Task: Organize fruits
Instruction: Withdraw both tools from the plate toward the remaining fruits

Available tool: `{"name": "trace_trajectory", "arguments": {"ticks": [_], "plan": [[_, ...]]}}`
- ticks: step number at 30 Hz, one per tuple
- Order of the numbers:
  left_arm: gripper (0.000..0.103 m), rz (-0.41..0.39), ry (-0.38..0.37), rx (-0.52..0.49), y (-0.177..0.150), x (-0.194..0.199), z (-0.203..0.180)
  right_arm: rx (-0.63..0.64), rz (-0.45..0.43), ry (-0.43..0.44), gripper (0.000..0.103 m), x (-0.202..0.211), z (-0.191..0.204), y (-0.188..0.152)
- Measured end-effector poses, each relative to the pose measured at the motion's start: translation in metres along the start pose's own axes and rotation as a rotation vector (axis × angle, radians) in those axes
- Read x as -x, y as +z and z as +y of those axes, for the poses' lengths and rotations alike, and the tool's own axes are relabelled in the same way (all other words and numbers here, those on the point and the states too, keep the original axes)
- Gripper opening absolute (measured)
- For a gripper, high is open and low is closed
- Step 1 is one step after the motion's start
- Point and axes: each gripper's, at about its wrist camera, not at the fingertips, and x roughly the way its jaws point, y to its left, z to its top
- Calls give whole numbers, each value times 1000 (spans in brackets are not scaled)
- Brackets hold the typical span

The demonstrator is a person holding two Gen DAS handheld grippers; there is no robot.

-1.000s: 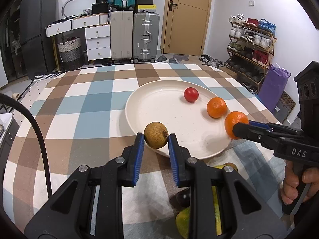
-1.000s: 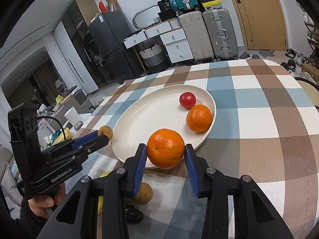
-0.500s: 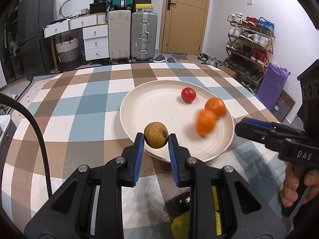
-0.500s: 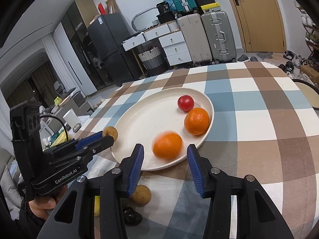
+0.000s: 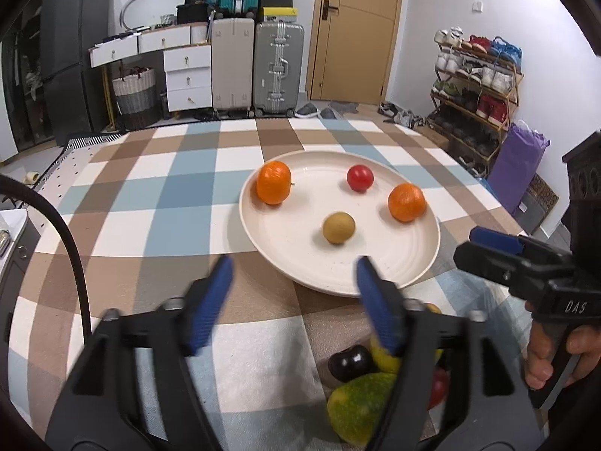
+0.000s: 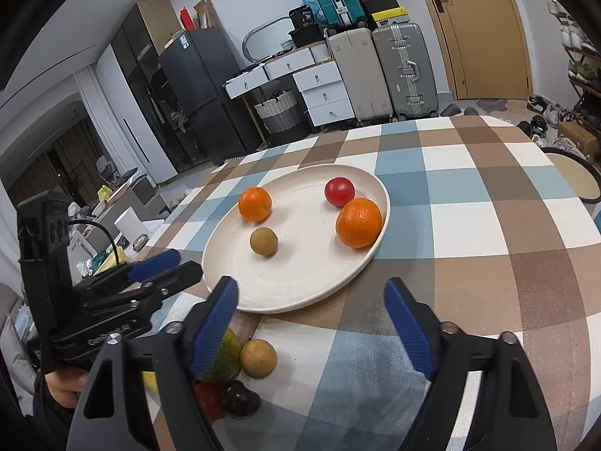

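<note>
A cream plate on the checked tablecloth holds two oranges, a red fruit and a round brown fruit. My left gripper hangs just in front of the plate's near rim, its jaws opening with nothing between them. In the right wrist view the same plate carries the oranges, the red fruit and the brown fruit. My right gripper is also at the near rim, jaws opening and empty.
Loose fruit lies on the cloth close to me: a green-yellow mango, a dark plum, another brown fruit and a red one. A black cable arcs at the left. Suitcases, drawers and a shoe rack stand beyond the table.
My left gripper let go of the brown fruit, which now lies on the plate. The orange dropped by the right gripper rolled to the plate's far left. Both pairs of jaws spread wide.
</note>
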Motion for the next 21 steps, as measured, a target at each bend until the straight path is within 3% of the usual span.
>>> {"name": "trace_trajectory", "arguments": {"ticks": [1,4,9,21], "plan": [[82,-11,0,0,0,4,0,1,0,-4,92,1,0,-1],[86,-26,11,-5,-2,18,0,0,-3,-19,102,3,1,-3],[102,-41,19,7,-10,37,4,4,-1,-18,103,8,2,-5],[102,-19,18,22,-36,67,2,51,53,-55,103,23,11,-23]]}}
